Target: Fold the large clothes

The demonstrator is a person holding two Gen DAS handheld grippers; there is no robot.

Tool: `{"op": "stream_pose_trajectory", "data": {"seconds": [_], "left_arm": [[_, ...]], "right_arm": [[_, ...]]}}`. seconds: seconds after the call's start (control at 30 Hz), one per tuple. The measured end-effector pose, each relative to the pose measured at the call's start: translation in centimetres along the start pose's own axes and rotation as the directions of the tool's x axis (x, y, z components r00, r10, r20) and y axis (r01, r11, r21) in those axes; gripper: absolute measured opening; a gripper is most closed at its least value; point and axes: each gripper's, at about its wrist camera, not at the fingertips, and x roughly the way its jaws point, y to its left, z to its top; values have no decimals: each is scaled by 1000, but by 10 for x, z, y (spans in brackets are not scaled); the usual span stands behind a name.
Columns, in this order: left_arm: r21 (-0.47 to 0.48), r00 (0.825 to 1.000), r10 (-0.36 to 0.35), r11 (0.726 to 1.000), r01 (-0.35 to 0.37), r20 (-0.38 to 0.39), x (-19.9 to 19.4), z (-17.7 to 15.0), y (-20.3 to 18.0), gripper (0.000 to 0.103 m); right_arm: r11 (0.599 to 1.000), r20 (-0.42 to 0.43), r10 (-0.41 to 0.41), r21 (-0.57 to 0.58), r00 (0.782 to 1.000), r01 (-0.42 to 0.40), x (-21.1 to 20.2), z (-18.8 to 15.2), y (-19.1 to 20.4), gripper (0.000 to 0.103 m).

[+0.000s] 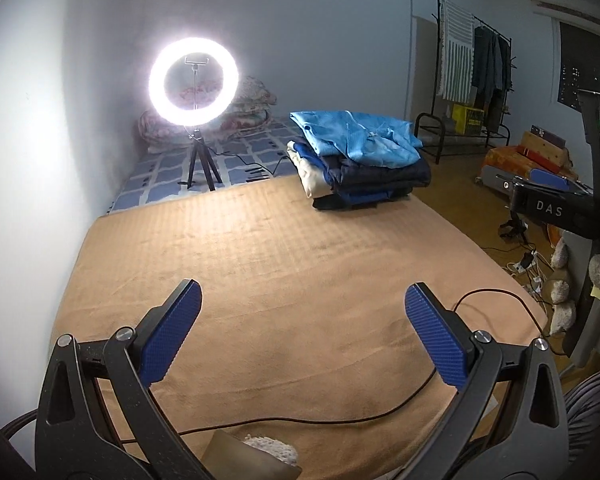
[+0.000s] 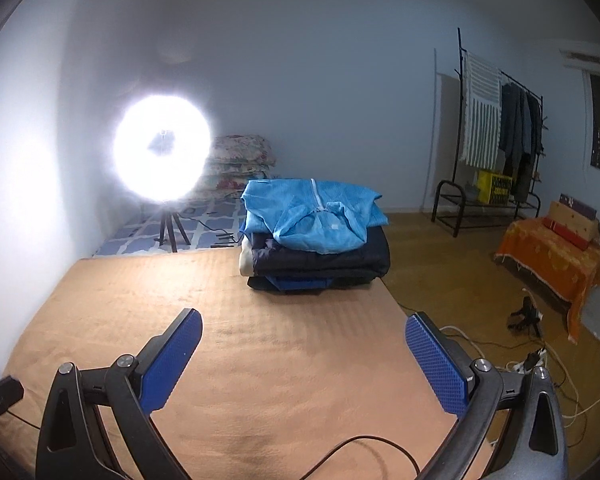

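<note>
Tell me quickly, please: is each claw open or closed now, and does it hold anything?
Left claw: open, holding nothing, above the blanket.
Right claw: open, holding nothing.

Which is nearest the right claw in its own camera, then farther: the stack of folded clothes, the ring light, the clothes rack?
1. Stack of folded clothes, straight ahead on the tan blanket.
2. Ring light, behind, left.
3. Clothes rack, far right wall.

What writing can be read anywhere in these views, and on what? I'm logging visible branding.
"D A S": white letters on the black body of the right gripper, seen from the left wrist view.
Yellow crate under the clothes rack: dark print, too small to read.
Nothing else legible.
</note>
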Motion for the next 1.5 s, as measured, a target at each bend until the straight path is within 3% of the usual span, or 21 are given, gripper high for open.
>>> {"op": "stream_pose_trajectory", "data": {"seconds": [0.2, 1.5], "left_arm": [[15, 1000, 2, 1000, -2, 7, -5, -1, -3, 103], [19, 1000, 1, 1000, -1, 19, -14, 0, -7, 103]], "right_arm": [[999, 19, -28, -26, 999, 29, -2, -2, 1, 103], [1000, 4, -3, -25, 1000, 3, 8, 0, -6, 103]]}}
